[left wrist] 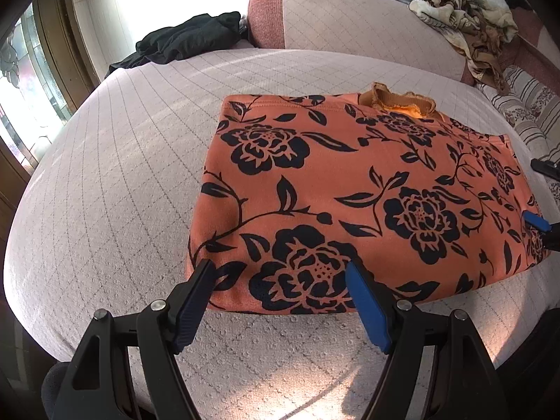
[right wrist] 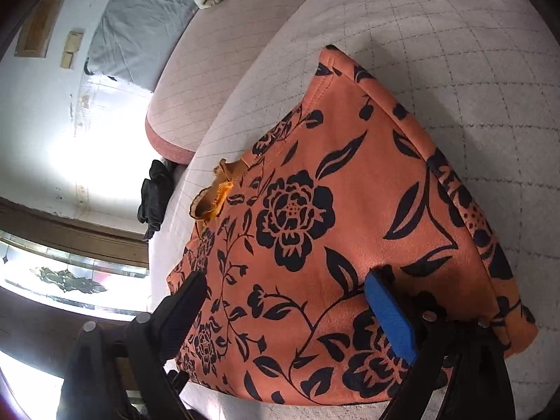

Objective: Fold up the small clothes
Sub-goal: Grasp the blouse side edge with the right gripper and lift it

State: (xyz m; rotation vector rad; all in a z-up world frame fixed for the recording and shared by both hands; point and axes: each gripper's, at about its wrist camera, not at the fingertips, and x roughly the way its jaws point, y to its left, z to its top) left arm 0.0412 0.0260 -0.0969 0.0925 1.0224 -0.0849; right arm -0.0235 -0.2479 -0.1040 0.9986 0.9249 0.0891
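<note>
Orange flowered top (left wrist: pixel 350 189) lying folded on the quilted cushion (left wrist: pixel 122 175), black garment (left wrist: pixel 189 40) sitting far beyond its left corner, left gripper (left wrist: pixel 280 280) hovering open over its near edge, right gripper (right wrist: pixel 283 290) gaping above its cloth

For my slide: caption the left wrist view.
Open left gripper poised at near edge of orange floral garment on quilted cushion.

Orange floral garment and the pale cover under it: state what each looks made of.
Orange floral garment: soft matte knit, probably brushed or fleecy, judging by its fuzzy surface and stitched hem. Pale cover: quilted fabric, shown by the grid stitching and pebbled texture.
</note>
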